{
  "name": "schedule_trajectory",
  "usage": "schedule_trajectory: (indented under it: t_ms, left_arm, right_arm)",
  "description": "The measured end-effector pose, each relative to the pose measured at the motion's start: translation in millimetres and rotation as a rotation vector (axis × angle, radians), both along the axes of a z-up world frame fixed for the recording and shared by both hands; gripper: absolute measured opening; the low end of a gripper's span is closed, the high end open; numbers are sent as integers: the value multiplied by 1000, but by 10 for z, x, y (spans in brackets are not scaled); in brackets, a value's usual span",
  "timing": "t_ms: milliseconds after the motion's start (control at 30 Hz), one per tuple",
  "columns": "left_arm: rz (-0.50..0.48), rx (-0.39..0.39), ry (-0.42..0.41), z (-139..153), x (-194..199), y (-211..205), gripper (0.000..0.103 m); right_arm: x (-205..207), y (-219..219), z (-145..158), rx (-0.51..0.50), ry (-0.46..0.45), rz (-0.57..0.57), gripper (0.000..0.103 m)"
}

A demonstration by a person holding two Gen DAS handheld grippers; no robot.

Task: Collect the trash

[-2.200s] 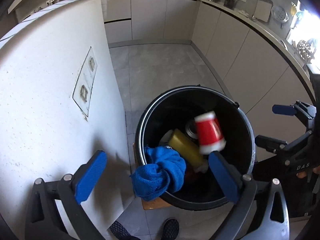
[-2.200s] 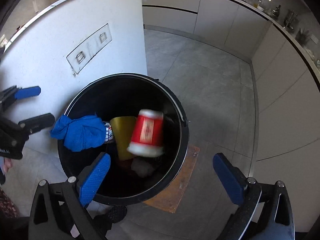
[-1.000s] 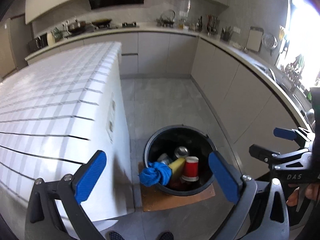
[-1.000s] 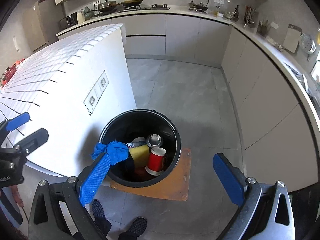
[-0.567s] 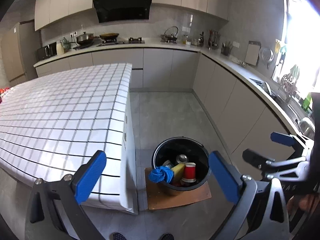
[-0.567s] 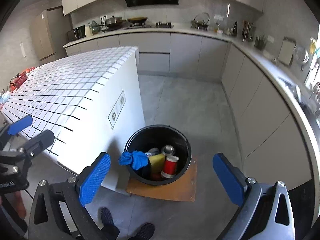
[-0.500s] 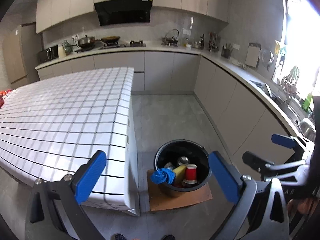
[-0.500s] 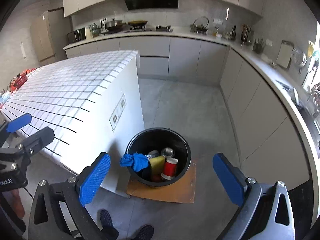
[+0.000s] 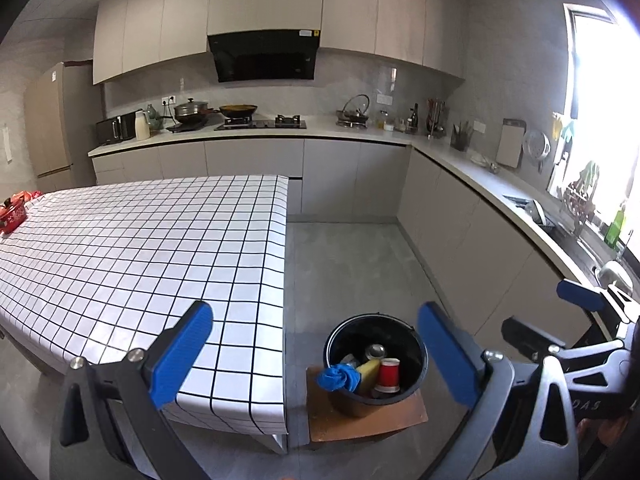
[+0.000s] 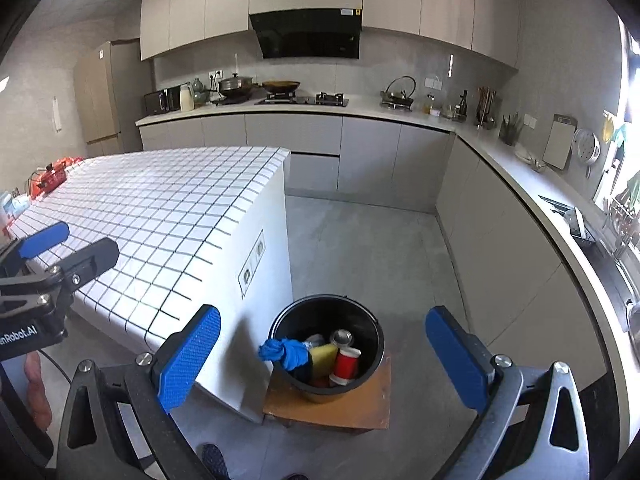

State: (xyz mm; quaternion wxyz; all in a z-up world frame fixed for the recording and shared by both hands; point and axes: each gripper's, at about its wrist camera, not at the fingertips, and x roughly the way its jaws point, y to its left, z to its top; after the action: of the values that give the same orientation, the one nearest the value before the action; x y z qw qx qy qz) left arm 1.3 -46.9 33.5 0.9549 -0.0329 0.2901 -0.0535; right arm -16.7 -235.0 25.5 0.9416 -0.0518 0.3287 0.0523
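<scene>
Black plastic made the round bin [image 9: 416, 364], and it sat on a brown wooden board [image 9: 360, 420] on the grey floor [image 9: 352, 264]. It was far below both grippers and ahead of them. The left gripper [image 9: 316, 356] had its two blue pads wide apart, with nothing between them. The right gripper [image 10: 322, 360] was the same, with its blue pads spread wide and holding nothing. In each wrist view the bin showed in the gap between that gripper's pads.

The trash lay inside the bin. A blue cloth [image 10: 284, 352] hung over the rim on the side nearest the white counter. Beside it was a yellow sponge [image 10: 324, 355]. Next to that stood a red cup [image 10: 346, 364] with white ends. A silver can [image 10: 341, 337] lay behind the cup, further from the grippers. Some smaller bits lay under these things, but they were too dark to tell.

The white tiled counter [image 9: 140, 248] stood to the left of the bin and reached under the left gripper's left pad. A red pot [image 9: 12, 216] sat at its far left end. Grey cupboards [image 10: 500, 240] ran along the right side, past the right gripper.
</scene>
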Motion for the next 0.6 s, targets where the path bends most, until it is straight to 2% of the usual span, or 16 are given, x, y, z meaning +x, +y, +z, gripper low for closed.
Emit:
schedule_trajectory:
  t_ms: [167,600]
  left_arm:
    - [2,6,-11,3,-9,-5,103]
    - [-3,17,-8,6,31,19,103]
  right_arm:
    - [53,33,74,2,-25,10,103]
    - [141,82,21,0,-19,23,103]
